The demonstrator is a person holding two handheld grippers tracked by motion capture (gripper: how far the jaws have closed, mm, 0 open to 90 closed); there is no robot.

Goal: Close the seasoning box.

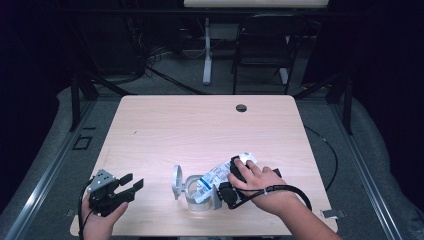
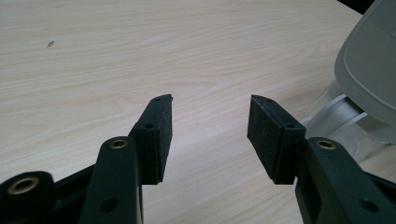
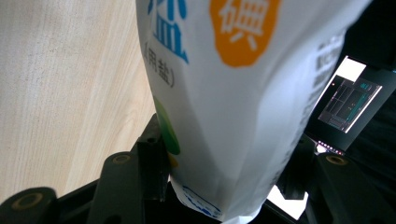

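Right tool (image 1: 231,181) is clamped on a white printed bag (image 1: 220,176), its jaws pressed against both sides of the pouch (image 3: 224,93). It holds the bag tilted over a clear container (image 1: 196,196) with its grey lid (image 1: 176,182) flipped open, near the worktop's (image 1: 200,125) front edge. Left tool (image 1: 131,182) rests well apart at the front left corner, jaws spread with nothing between them.
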